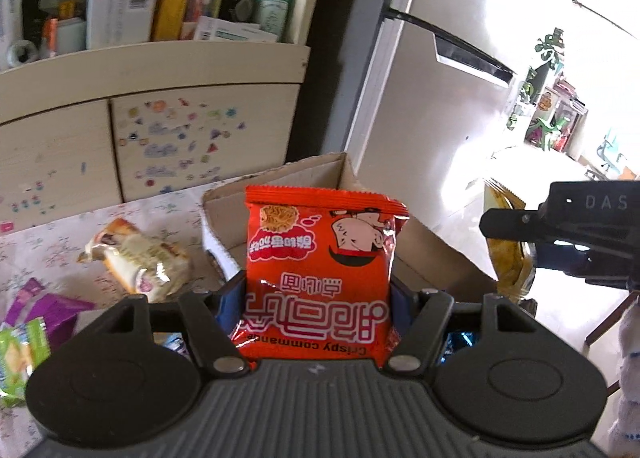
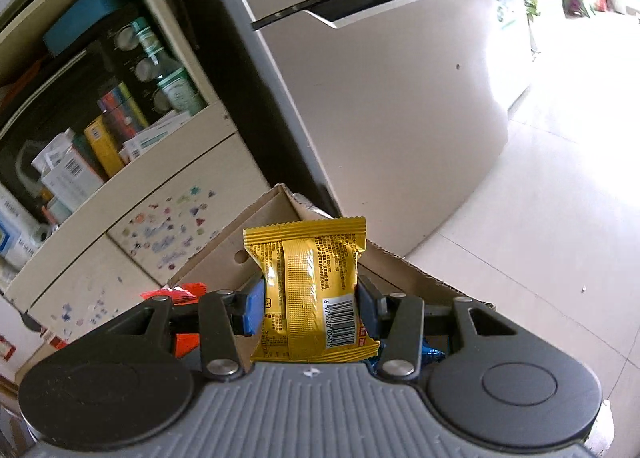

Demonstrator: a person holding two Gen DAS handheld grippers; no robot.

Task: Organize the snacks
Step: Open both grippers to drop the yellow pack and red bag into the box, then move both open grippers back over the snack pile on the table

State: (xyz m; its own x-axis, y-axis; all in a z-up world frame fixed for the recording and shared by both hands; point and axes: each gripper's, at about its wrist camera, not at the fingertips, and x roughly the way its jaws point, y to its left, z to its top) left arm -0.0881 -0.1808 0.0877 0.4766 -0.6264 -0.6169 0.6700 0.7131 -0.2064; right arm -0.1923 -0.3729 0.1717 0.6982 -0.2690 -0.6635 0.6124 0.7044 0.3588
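My left gripper (image 1: 316, 298) is shut on a red noodle-snack packet (image 1: 320, 258), held upright above the open cardboard box (image 1: 280, 181). My right gripper (image 2: 310, 302) is shut on a yellow snack packet (image 2: 310, 286), also held over the cardboard box (image 2: 256, 234). In the left wrist view the right gripper (image 1: 560, 230) shows at the right edge with the yellow packet (image 1: 506, 258) under it. A corner of the red packet (image 2: 184, 294) shows at the left in the right wrist view. Blue wrappers (image 2: 428, 352) lie inside the box.
On the floral tablecloth (image 1: 52, 242) lie a cream-and-orange snack packet (image 1: 140, 258), a purple packet (image 1: 44, 306) and a green packet (image 1: 20, 354). A cream cabinet with stickers (image 1: 180, 137) stands behind, and a fridge (image 2: 380, 97) to the right.
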